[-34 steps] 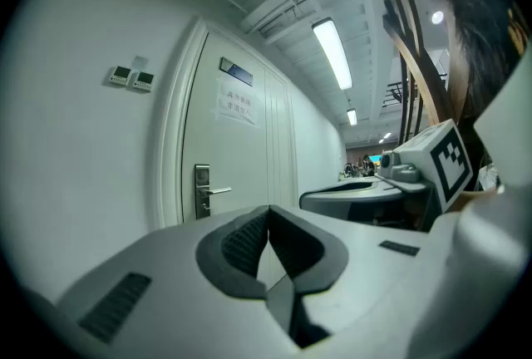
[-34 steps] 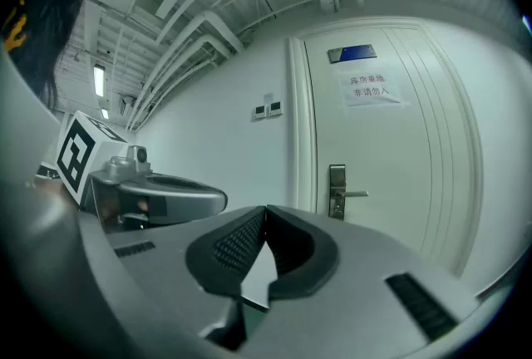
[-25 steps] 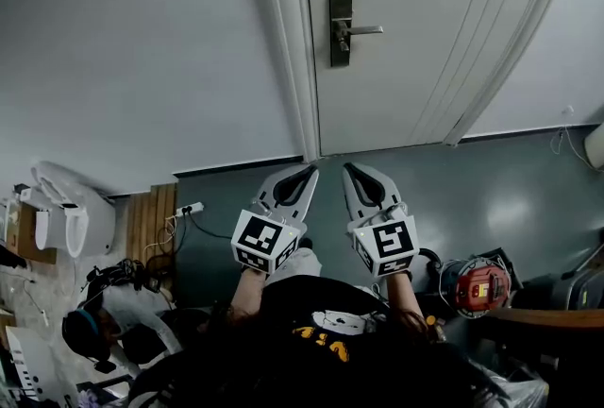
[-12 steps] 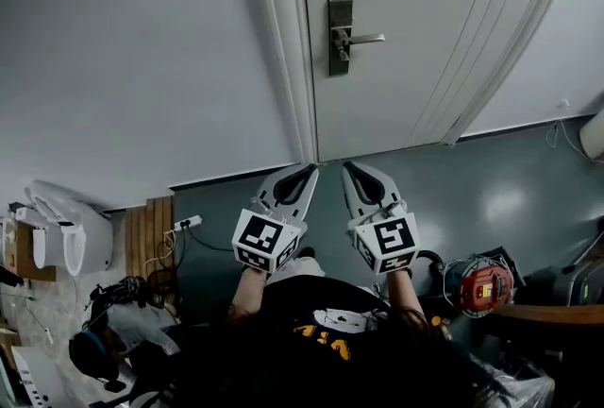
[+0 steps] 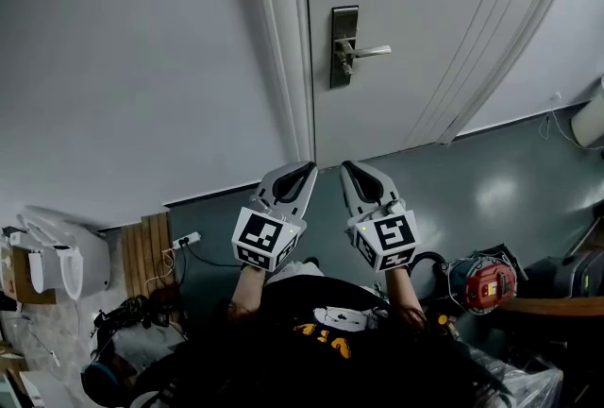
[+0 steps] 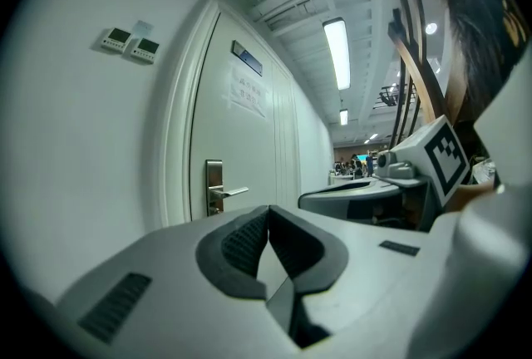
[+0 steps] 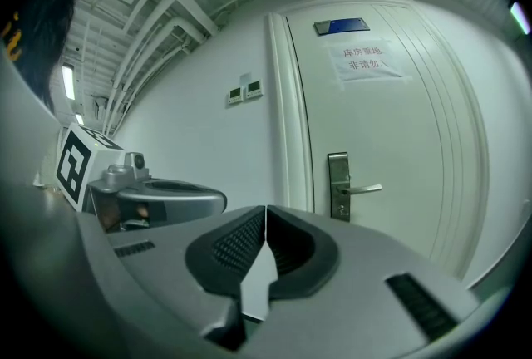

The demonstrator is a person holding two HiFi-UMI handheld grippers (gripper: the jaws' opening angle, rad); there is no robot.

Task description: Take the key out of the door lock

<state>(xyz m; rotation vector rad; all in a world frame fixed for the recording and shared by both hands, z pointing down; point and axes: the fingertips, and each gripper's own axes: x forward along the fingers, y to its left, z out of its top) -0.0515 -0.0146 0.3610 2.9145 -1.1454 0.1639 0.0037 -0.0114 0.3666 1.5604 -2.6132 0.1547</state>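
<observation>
Both the left tool [image 5: 305, 172] and the right tool [image 5: 347, 170], each pressed together on nothing, have moved nearer the door [image 5: 425, 9], but its lock plate [image 5: 343, 45], where the key (too small to see) should sit, remains far off.

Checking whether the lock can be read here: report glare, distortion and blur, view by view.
Head view: even light, sharp, door edges bowed, soft sheen on the floor. Left gripper view: strong fisheye, black corners, ceiling lamp blown out. Right gripper view: same fisheye, lock plate small but sharp.
</observation>
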